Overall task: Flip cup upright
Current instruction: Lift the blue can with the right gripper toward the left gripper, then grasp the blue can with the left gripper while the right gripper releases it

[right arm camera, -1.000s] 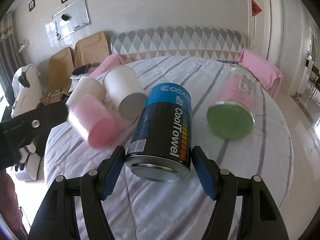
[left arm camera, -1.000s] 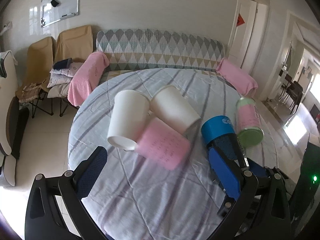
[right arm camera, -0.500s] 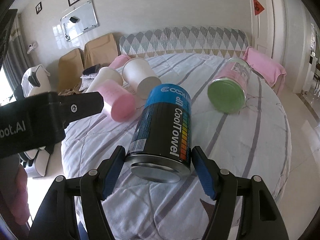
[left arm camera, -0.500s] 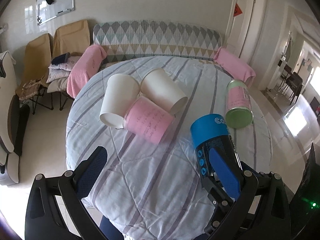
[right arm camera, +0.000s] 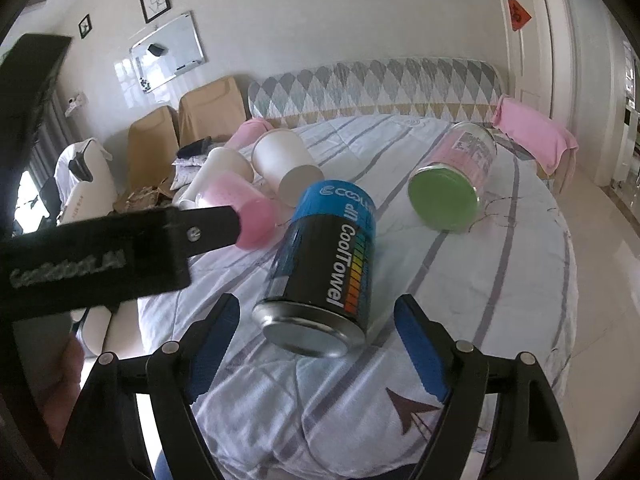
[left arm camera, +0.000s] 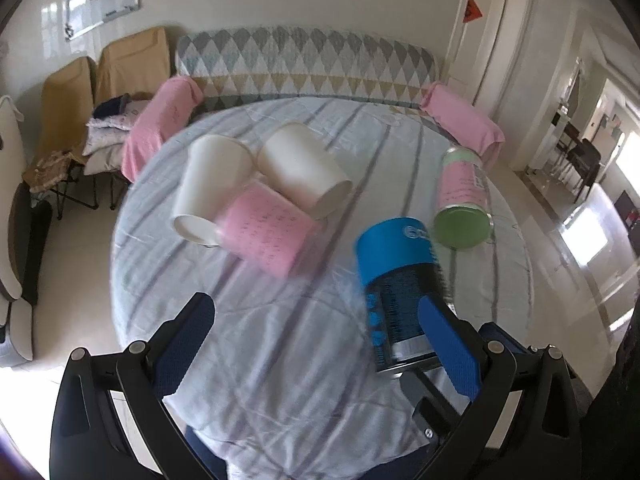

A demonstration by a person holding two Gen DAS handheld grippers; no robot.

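Note:
A blue and black CoolTowel can (right arm camera: 324, 272) lies on its side on the round table's striped cloth (right arm camera: 500, 280), its metal end toward the right wrist camera. My right gripper (right arm camera: 316, 344) is open, its blue pads (right arm camera: 420, 356) apart from the can on both sides. The can also shows in the left wrist view (left arm camera: 396, 280). My left gripper (left arm camera: 320, 344) is open and empty above the near table edge. Two white paper cups (left arm camera: 208, 188) (left arm camera: 304, 168) and a pink cup (left arm camera: 268, 228) lie on their sides together.
A clear jar with a green lid (left arm camera: 462, 196) lies on its side at the table's right. A patterned sofa (left arm camera: 304, 64) with pink towels stands behind the table. Tan chairs (left arm camera: 132, 68) stand at the left. A doorway (left arm camera: 492, 28) is at the right.
My right gripper has opened and let go of the can, which now lies on the cloth. Both grippers have drawn back from the table, and the left gripper body now crosses the right view.

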